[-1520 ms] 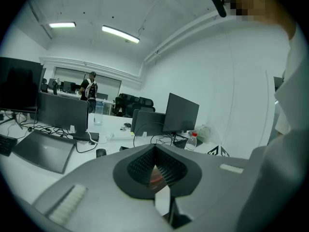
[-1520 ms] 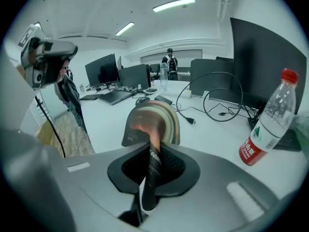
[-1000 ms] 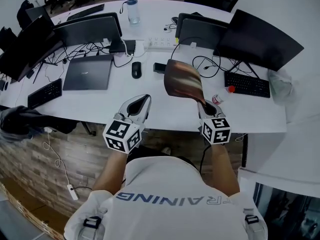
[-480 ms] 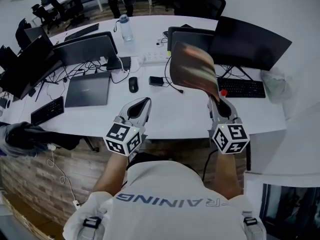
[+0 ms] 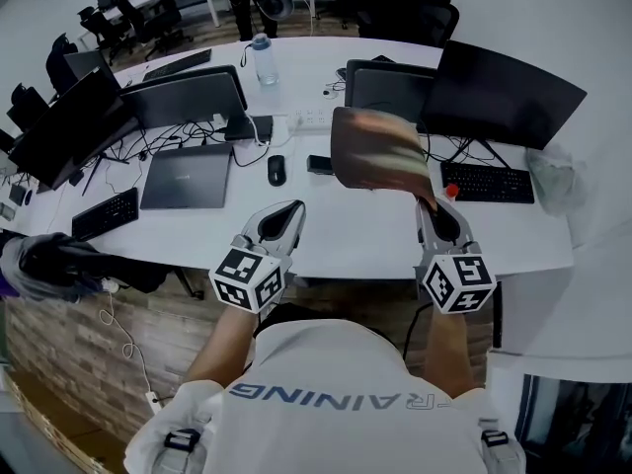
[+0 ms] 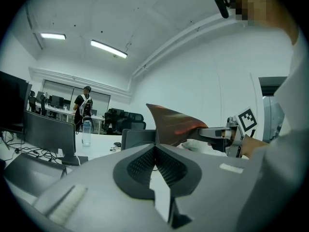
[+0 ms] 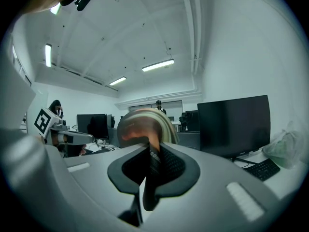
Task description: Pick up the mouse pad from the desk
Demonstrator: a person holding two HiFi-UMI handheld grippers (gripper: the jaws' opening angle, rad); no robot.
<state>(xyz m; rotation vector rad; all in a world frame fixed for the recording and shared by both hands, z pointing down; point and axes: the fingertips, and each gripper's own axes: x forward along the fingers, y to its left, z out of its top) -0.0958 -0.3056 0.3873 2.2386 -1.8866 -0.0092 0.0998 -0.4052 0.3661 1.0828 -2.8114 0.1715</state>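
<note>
The mouse pad (image 5: 379,150), brown and flexible with a dark underside, hangs in the air above the white desk (image 5: 346,235). My right gripper (image 5: 424,204) is shut on its near corner. In the right gripper view the pad (image 7: 145,123) curls up out of the closed jaws (image 7: 150,151). My left gripper (image 5: 292,209) hovers over the desk's front edge, shut, with nothing in it. In the left gripper view its jaws (image 6: 155,147) meet at the tips, and the pad (image 6: 173,123) shows beyond them, held by the right gripper (image 6: 218,132).
On the desk lie a closed laptop (image 5: 188,176), a black mouse (image 5: 276,170), a keyboard (image 5: 487,182), a second keyboard (image 5: 104,213), a water bottle (image 5: 263,59) and tangled cables. Dark monitors (image 5: 504,92) stand along the back. A person (image 6: 85,106) stands far off.
My right gripper has risen and carried the mouse pad up off the desk. The pad now lies flatter and higher. The left gripper has barely shifted.
</note>
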